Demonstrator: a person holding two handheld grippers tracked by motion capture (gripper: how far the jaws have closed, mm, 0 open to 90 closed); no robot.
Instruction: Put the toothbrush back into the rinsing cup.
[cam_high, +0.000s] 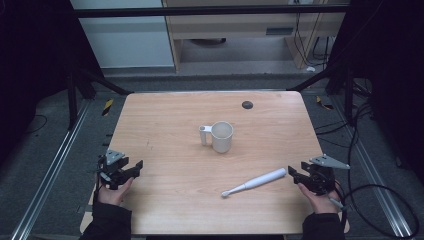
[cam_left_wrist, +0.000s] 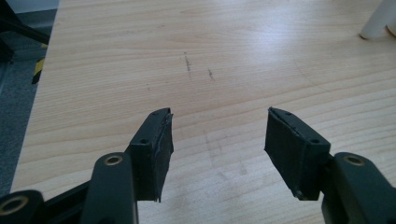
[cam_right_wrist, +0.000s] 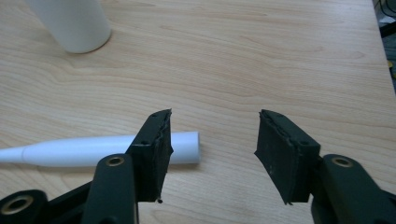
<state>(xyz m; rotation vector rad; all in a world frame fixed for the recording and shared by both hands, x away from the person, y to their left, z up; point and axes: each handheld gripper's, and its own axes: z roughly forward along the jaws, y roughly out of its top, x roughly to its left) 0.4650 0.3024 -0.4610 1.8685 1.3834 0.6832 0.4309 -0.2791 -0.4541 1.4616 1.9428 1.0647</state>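
Observation:
A white mug with its handle to the left stands upright mid-table; its base shows at the top left of the right gripper view. A white electric toothbrush lies flat on the wood, its thick end toward my right gripper. In the right gripper view that thick end reaches just past the left jaw into the gap, touching neither pad. My right gripper is open. My left gripper is open over bare wood near the table's left edge, with nothing between its jaws.
The wooden table has a small black disc near its far edge. Cables trail on the floor at right. Metal frame bars flank the far corners. The mug's handle foot shows at the left gripper view's top right.

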